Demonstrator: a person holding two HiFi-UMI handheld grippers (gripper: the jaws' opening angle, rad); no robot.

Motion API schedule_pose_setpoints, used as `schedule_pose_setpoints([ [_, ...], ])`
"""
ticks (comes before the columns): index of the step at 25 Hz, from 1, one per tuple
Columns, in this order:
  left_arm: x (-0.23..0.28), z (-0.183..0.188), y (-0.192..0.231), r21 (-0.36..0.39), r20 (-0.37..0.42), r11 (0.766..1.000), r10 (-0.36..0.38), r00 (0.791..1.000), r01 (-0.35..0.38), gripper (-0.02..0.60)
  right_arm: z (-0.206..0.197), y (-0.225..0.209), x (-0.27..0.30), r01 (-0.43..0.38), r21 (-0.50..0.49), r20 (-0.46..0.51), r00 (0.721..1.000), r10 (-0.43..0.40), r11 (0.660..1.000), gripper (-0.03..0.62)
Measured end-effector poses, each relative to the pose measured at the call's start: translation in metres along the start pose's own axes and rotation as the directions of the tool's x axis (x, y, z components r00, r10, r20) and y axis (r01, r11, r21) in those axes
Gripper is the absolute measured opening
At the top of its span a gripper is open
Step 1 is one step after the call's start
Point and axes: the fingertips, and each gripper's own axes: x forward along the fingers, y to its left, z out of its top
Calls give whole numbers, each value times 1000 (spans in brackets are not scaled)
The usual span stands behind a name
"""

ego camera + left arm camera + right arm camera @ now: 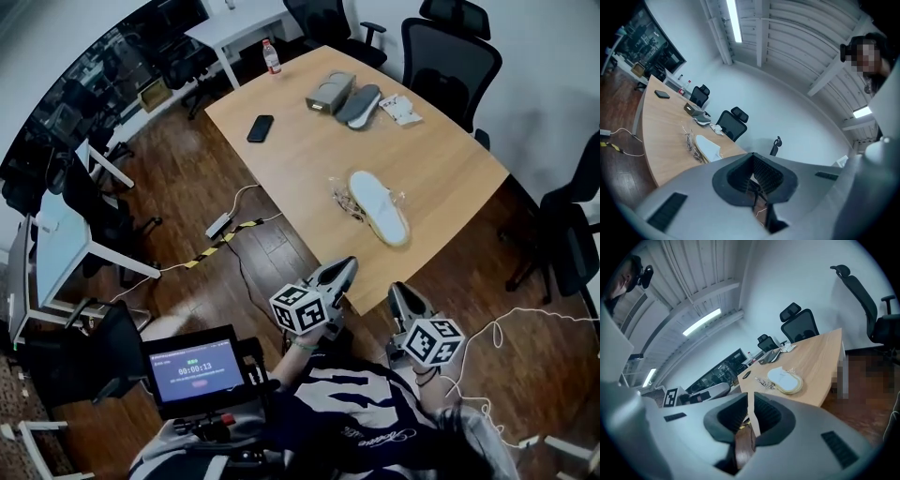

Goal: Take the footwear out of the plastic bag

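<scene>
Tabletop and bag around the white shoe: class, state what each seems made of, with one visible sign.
Tabletop: likely wood or wood-look laminate, matt; even pale tan surface. Bag: thin clear plastic, glossy; crinkled, the shoe shows through.

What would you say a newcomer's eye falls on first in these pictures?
Most likely the white shoe in its clear plastic bag, lying alone near the front edge of the wooden table. Next come the left gripper and right gripper with their marker cubes, held low just off that edge and touching nothing. A grey shoe lies at the table's far end.
</scene>
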Motion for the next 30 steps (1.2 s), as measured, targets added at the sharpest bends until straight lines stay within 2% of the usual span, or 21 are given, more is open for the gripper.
schedule_pose_setpoints([
  [3,-17,-24,-35,-28,35,999,34,999,-33,3,-17,-4,-42,-7,-34,-26,1000,7,999,10],
  [6,-35,-57,-68,-39,26,998,50,998,-48,3,-32,-3,-75,-27,-49,-47,999,25,998,9],
  [8,-45,-77,-85,-10,-3,998,60,998,-60,3,-42,1,-89,-52,-58,-64,997,48,997,9],
  [11,-57,-94,-106,82,-50,994,77,996,-73,3,-56,14,-106,-94,-65,-81,993,89,993,9],
  [13,-64,-98,-118,120,-60,990,82,995,-74,3,-62,23,-114,-114,-69,-85,990,108,991,9],
  [19,-83,-103,-132,140,-51,987,87,995,-79,3,-75,42,-130,-147,-76,-88,986,140,986,9],
  [25,-99,-108,-146,161,-57,986,59,997,-49,4,-83,57,-143,-124,-114,-89,989,114,986,9],
  [30,-121,-106,-149,161,-56,986,49,997,-40,3,-91,72,-148,-113,-71,-75,991,108,991,-12],
])
